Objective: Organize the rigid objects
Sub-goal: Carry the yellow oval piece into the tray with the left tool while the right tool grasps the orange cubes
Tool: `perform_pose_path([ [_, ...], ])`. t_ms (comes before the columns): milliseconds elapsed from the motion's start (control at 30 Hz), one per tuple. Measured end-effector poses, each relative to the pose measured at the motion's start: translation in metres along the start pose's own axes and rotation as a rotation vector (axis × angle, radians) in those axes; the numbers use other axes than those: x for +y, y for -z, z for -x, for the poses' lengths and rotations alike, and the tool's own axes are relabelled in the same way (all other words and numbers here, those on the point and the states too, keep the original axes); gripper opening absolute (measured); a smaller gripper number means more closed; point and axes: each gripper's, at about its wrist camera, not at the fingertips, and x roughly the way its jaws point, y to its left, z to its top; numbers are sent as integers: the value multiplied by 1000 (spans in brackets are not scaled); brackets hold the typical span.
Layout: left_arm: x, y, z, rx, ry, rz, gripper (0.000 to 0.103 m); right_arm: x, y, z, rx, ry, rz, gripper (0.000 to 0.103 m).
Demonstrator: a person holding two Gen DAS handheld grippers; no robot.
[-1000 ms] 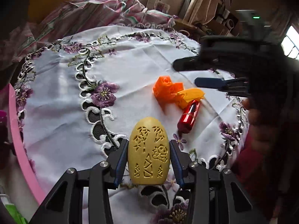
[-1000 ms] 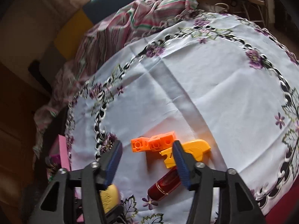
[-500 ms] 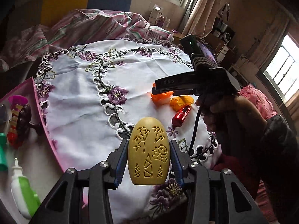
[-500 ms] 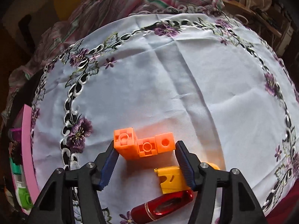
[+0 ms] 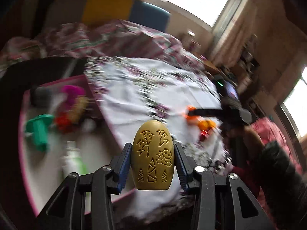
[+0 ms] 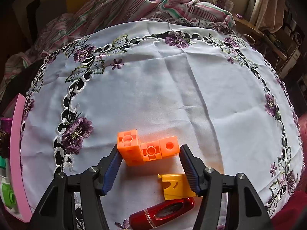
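Note:
My left gripper (image 5: 153, 164) is shut on a yellow carved egg-shaped block (image 5: 153, 155) and holds it in the air near the edge of a pink tray (image 5: 28, 172). My right gripper (image 6: 148, 159) is open, its fingers on either side of an orange linked-cube piece (image 6: 145, 149) that lies on the white embroidered tablecloth (image 6: 163, 88). A yellow plastic piece (image 6: 175, 186) and a red cylinder (image 6: 163, 212) lie just below it. In the blurred left wrist view the right gripper (image 5: 207, 113) shows over the orange piece (image 5: 189, 110).
The pink tray holds a green-capped bottle (image 5: 73, 161), a teal item (image 5: 38, 130) and a magenta item (image 5: 72, 94), all blurred. Its pink rim (image 6: 16, 153) shows left of the cloth. A striped blanket (image 6: 134, 3) lies behind the table.
My left gripper has swung left with the yellow block, from over the cloth towards the tray. My right gripper has come down lower around the orange piece.

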Motion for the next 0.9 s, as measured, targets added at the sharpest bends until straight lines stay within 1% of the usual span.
perform_pose_path([
  [100, 38, 0, 22, -40, -71, 70, 44, -1, 0, 1, -10, -2, -5, 62],
  [200, 75, 7, 38, -63, -148, 149, 44, -1, 0, 4, -21, -8, -7, 62],
  [333, 116, 23, 44, -52, -219, 250, 44, 2, 0, 5, -27, -10, 5, 62],
  [500, 130, 38, 39, -31, -266, 295, 44, 2, 1, 6, -32, -12, 5, 62],
  [567, 131, 38, 33, -24, -290, 289, 44, 2, 1, 6, -35, -11, 10, 62],
  [800, 135, 38, 7, 26, -313, 279, 44, 3, 1, 7, -37, -11, 12, 62],
  [900, 131, 39, 3, 20, -347, 245, 44, 3, 1, 7, -37, -8, 15, 62],
])
